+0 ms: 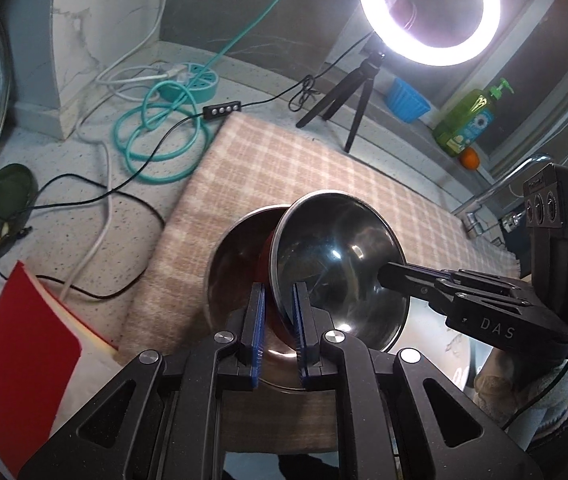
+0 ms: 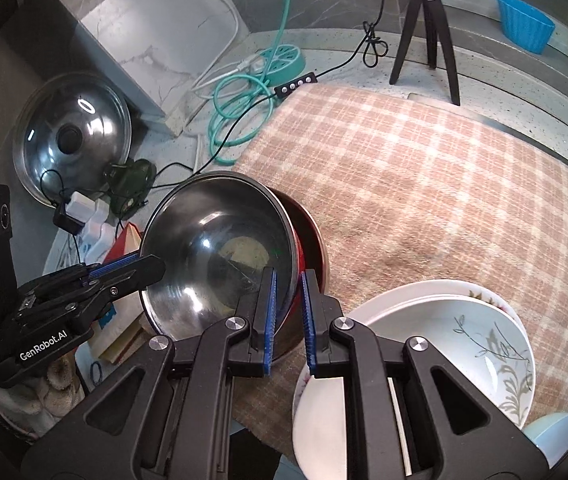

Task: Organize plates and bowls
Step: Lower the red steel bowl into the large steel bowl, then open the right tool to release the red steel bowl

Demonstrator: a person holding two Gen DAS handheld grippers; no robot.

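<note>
Steel bowl (image 2: pixel 216 248): centre-left of the right wrist view, tilted, lifted partly out of a second steel bowl (image 1: pixel 236 256) with a red outside, which sits on the checked cloth (image 2: pixel 423 184).
Left gripper (image 1: pixel 278 320): pads narrowed onto the tilted bowl's rim, gripping it.
Right gripper (image 2: pixel 287 312): jaws straddle the opposite rim; closed on it or only near, I cannot tell.
Done: white plates and a floral bowl (image 2: pixel 483 352) already nested, lower right (a pale blue bowl (image 2: pixel 555 432) waits beside them).
Left: probably seating or separating the steel pair.
</note>
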